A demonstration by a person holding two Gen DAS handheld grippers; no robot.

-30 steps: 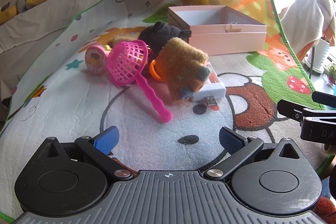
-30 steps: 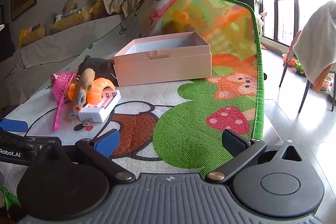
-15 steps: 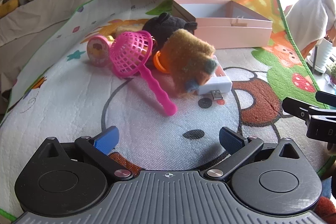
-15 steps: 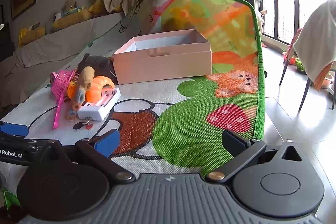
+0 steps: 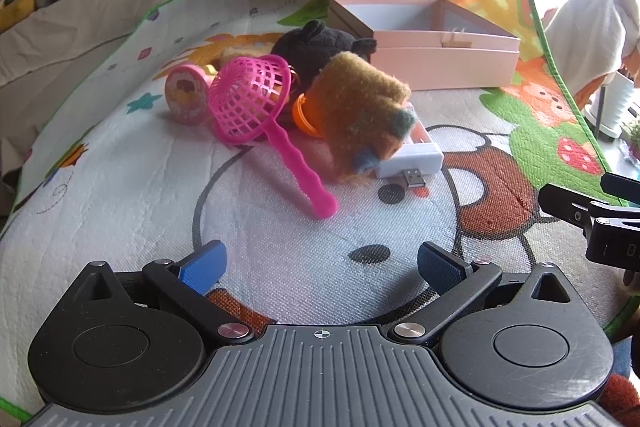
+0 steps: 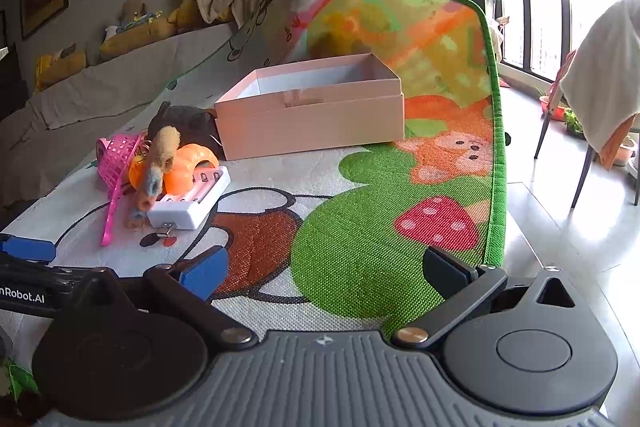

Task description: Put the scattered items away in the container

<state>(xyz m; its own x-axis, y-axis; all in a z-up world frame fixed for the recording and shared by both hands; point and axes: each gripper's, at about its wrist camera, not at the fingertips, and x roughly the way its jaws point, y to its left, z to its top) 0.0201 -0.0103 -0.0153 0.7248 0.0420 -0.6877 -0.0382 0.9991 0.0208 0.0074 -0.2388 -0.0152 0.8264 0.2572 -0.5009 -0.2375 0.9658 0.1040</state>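
An open pink box (image 5: pixel 424 51) stands at the back of the play mat; it also shows in the right wrist view (image 6: pixel 312 107). In front of it lies a heap: a pink plastic strainer (image 5: pixel 256 107), a brown plush toy (image 5: pixel 360 107), a black plush (image 5: pixel 320 43), an orange ring (image 5: pixel 302 113), a white battery charger (image 5: pixel 416 155) and a round pink toy (image 5: pixel 186 99). My left gripper (image 5: pixel 320 263) is open and empty, short of the strainer's handle. My right gripper (image 6: pixel 324 267) is open and empty, over the mat right of the heap (image 6: pixel 160 163).
The mat (image 6: pixel 360 227) curls up behind the box. A grey sofa back with plush toys (image 6: pixel 132 31) runs along the left. Chairs with draped cloth (image 6: pixel 600 75) stand on the floor beyond the mat's right edge. My right gripper's fingers (image 5: pixel 592 215) show at the left view's right edge.
My left gripper has moved forward toward the heap, which looks larger and nearer. My right gripper has barely moved. Both stay open.
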